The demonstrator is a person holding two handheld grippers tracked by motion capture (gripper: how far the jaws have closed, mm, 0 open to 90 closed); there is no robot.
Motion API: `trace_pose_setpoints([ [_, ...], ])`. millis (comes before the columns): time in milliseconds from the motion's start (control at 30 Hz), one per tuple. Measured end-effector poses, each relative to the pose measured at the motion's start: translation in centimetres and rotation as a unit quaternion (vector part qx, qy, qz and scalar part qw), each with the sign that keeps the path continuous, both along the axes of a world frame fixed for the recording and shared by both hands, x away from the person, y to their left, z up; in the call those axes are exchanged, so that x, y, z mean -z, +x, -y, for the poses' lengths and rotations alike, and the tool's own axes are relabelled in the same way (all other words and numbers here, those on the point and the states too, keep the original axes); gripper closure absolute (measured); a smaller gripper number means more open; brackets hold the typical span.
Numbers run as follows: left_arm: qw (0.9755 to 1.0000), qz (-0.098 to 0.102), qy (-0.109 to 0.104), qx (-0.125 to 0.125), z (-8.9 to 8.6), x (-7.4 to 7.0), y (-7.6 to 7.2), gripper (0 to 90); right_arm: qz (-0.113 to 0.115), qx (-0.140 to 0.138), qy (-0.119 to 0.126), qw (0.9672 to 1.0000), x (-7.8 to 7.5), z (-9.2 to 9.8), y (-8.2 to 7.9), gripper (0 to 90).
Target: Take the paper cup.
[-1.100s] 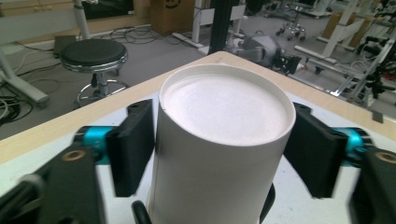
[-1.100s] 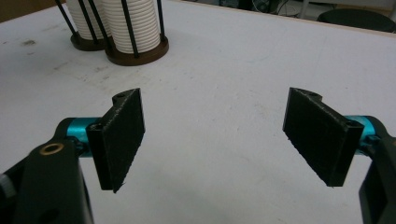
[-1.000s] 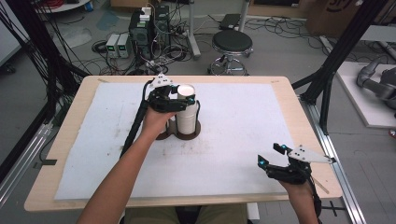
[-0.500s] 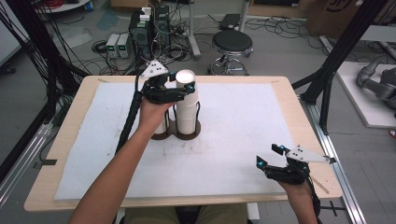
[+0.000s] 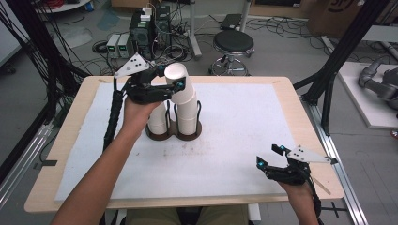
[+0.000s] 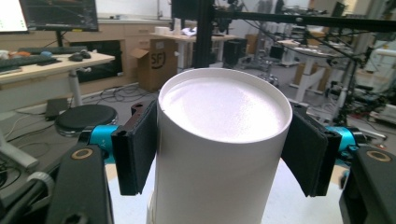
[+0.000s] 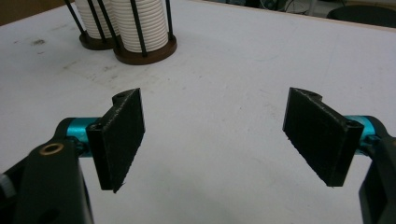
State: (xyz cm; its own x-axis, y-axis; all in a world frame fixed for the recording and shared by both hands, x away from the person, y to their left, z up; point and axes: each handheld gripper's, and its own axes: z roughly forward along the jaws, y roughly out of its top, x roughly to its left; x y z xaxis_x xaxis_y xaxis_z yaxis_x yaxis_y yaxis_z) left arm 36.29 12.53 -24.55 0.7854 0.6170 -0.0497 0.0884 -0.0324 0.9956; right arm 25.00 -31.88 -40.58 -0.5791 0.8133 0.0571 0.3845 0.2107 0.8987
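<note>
A white paper cup (image 5: 176,75), bottom up, is clamped between the black pads (image 6: 137,142) of my left gripper (image 5: 171,80), which is shut on it. The cup (image 6: 222,107) is raised and tilted above the right-hand stack of white cups (image 5: 188,112). That stack and a second stack (image 5: 158,121) stand in a dark wire holder with a brown base (image 5: 173,135) near the table's middle. My right gripper (image 5: 268,155) rests low at the front right, open, with bare white mat between its jaws (image 7: 224,135). From there the holder's base (image 7: 144,53) shows at the far left.
The wooden table (image 5: 286,93) carries a white mat (image 5: 244,122). Behind the table stand a black stool (image 5: 233,43) and computer boxes with cables (image 5: 150,23). Black frame posts (image 5: 335,70) rise at both sides.
My left gripper has risen and drifted left with the cup, lifting it off the right-hand stack and tilting it. The right gripper has stayed put.
</note>
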Motion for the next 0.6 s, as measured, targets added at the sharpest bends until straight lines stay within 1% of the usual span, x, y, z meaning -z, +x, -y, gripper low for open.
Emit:
trace_pose_setpoints([
  [67, 1.0000, 0.004, -0.001, 0.007, -0.6, -0.1, -0.8, 32.3, -0.004, -0.002, 0.003, 1.0000, 0.0, -0.2, 0.0, 21.5],
  [133, 0.9999, 0.008, -0.002, 0.009, -1.2, 0.0, -1.6, 32.3, -0.005, -0.006, 0.002, 1.0000, 0.0, -0.4, 0.1, 21.5],
  [200, 0.9999, 0.008, -0.004, 0.010, -1.8, 0.2, -2.3, 32.3, -0.005, -0.008, 0.001, 1.0000, 0.0, -0.6, 0.1, 21.5],
  [233, 0.9999, 0.009, -0.005, 0.010, -2.1, 0.5, -2.6, 32.3, -0.003, -0.010, 0.000, 0.9999, -0.1, -0.7, 0.2, 21.5],
  [300, 0.9999, 0.006, 0.002, 0.010, -2.5, 1.2, -3.1, 32.3, -0.003, -0.012, -0.002, 0.9999, -0.1, -0.9, 0.4, 21.5],
  [467, 0.9999, -0.013, -0.003, 0.010, -3.7, 3.2, -4.1, 32.3, -0.006, -0.017, 0.001, 0.9998, -0.1, -1.3, 0.6, 21.5],
  [533, 0.9998, -0.017, -0.002, 0.012, -4.0, 4.0, -4.4, 32.3, -0.004, -0.019, 0.001, 0.9998, -0.1, -1.4, 0.8, 21.5],
  [567, 0.9998, -0.016, 0.000, 0.013, -4.1, 4.4, -4.5, 32.3, -0.007, -0.020, 0.002, 0.9998, -0.1, -1.6, 0.9, 21.5],
  [600, 0.9998, -0.015, 0.001, 0.012, -4.2, 4.7, -4.7, 32.3, -0.004, -0.021, 0.002, 0.9998, -0.1, -1.7, 1.1, 21.5],
])
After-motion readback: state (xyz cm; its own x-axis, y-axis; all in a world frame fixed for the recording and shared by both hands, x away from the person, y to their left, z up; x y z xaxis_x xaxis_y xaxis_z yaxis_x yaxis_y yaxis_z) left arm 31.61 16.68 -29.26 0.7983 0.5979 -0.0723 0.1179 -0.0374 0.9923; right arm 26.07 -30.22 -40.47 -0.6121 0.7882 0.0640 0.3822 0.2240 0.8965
